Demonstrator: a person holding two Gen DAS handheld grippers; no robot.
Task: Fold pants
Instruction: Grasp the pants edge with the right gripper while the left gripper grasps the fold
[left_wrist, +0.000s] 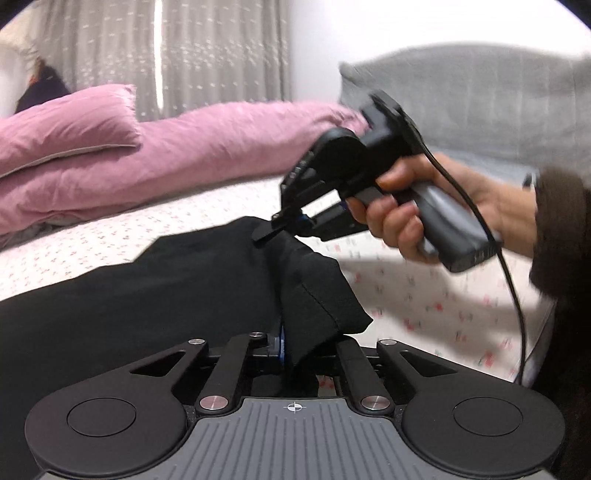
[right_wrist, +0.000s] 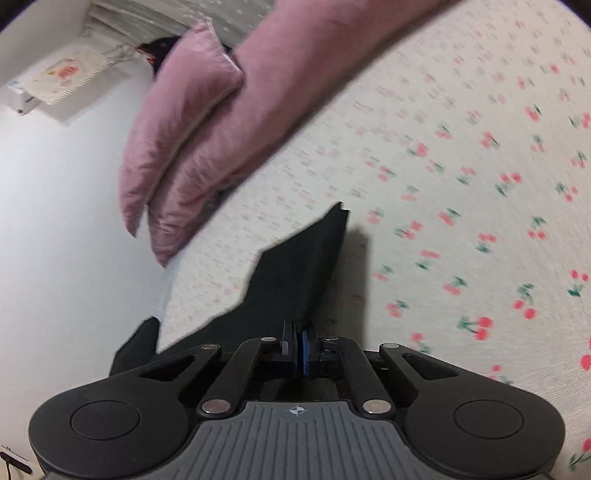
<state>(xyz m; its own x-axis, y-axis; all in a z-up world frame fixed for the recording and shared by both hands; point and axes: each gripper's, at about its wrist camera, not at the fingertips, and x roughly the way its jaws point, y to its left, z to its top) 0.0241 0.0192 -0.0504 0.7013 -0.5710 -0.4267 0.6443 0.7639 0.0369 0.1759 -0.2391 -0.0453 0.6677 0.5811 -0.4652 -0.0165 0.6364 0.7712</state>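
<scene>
Left gripper (left_wrist: 291, 350) and right gripper (left_wrist: 275, 227) each pinch a corner of the black pants (left_wrist: 166, 288), lifted off the bed (right_wrist: 443, 184). Two-corner hold presumably keeps the edge taut for folding.

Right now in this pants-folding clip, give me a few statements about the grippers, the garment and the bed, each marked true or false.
1. The left gripper is shut on the black pants. True.
2. The right gripper hangs open above the fabric. False: it is shut on the pants.
3. The pants are light blue. False: they are black.
4. A pink pillow lies on a pink duvet at the far side of the bed. True.
5. The bed sheet is plain white. False: it carries a small cherry print.
</scene>
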